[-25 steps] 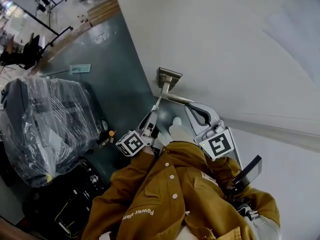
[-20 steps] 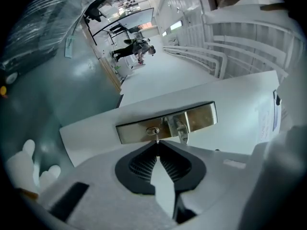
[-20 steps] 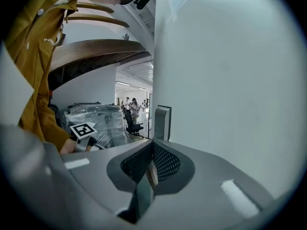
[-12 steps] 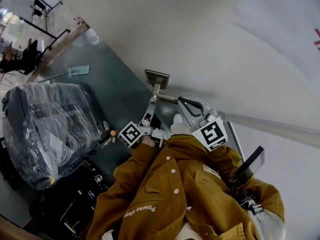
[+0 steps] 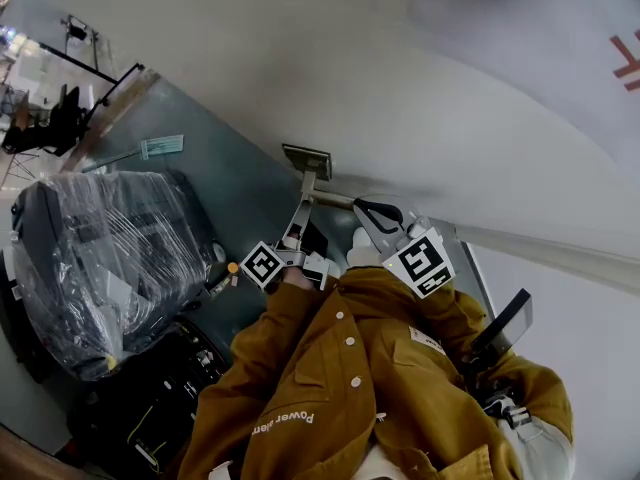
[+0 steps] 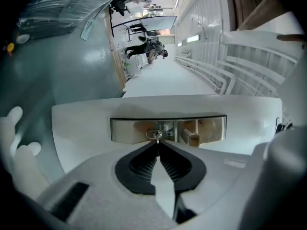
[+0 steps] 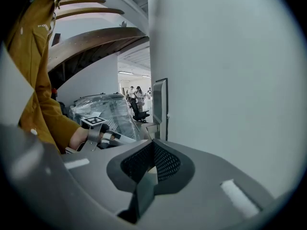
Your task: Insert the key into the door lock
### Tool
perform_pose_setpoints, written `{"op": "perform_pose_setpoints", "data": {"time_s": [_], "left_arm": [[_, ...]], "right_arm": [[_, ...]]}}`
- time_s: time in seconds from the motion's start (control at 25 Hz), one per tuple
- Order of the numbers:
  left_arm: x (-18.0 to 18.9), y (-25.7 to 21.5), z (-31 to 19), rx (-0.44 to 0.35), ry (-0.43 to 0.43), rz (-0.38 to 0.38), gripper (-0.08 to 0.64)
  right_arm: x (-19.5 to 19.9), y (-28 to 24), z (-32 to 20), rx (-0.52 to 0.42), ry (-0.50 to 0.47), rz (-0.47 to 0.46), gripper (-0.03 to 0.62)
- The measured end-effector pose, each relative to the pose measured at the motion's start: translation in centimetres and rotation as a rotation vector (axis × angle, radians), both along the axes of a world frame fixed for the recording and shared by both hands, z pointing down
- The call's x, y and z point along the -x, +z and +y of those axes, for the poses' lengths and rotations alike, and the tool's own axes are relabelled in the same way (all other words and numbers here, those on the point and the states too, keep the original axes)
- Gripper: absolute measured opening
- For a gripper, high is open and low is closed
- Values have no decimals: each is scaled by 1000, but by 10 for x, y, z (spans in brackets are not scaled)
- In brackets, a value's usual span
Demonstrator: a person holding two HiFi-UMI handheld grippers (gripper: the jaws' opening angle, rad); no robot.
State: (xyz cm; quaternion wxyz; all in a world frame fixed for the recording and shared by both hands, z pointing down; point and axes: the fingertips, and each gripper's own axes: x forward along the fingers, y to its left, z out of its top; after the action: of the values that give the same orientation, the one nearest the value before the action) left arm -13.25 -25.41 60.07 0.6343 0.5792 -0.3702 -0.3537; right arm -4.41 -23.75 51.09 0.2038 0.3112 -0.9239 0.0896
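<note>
At far left a bulky plastic-wrapped load [image 5: 100, 248] stands on the floor beside a teal glass panel [image 5: 210, 168]. A person in a mustard jacket faces the edge of a white door [image 7: 230, 80].

The left gripper [image 6: 158, 144] points level at the door edge. Its fingers are pinched narrow on the thin blade of the key [image 6: 157, 139]. The key's tip sits right at the small oval keyhole [image 6: 154, 134] in the metal lock plate [image 6: 168, 129]. Whether it has entered the keyhole cannot be told. To the keyhole's right on the same plate is the latch bolt [image 6: 193, 139].

The right gripper [image 7: 153, 143] hangs just beside the door face. Its fingers are pressed together with nothing between them.

The step in hand looks like lining up and starting the insertion. The next move likely calls for a straight push along the blade, matched to the slot without twisting.

The room is a bright open hall, with people standing far down a corridor.
</note>
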Motion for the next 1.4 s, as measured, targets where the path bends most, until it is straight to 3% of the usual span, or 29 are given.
{"op": "perform_pose_setpoints", "data": {"time_s": [0.2,0.36,0.52,0.68,0.8,0.88,1.04,1.12,1.24,1.32,1.4], "left_arm": [[-5,6,-10,-28,43,-6,29],[-14,9,-29,-16,85,20,31],[-23,1,-50,-36,121,80,37],[-25,-1,-62,-82,143,11,43],[-25,-1,-66,-109,174,-63,117],[-19,6,-59,-111,210,-167,129],[-1,6,-28,-150,272,-493,127],[3,-19,-13,-237,294,-642,98],[-8,-73,7,-393,327,-710,67],[-19,-106,17,-503,344,-831,9],[-27,-128,24,-582,362,-960,3]], "right_arm": [[14,7,11,53,-66,-46,6],[21,14,18,23,-111,45,6],[22,3,13,50,-119,-20,6],[21,4,14,46,-107,-16,6],[19,6,12,40,-88,-18,6],[16,6,9,36,-61,-31,6],[2,-2,-1,40,18,-104,6],[-4,-10,-6,47,56,-162,6],[-9,-16,-10,70,100,-234,6],[-10,-17,-11,73,118,-250,5],[-10,-19,-12,57,126,-239,5]]}}
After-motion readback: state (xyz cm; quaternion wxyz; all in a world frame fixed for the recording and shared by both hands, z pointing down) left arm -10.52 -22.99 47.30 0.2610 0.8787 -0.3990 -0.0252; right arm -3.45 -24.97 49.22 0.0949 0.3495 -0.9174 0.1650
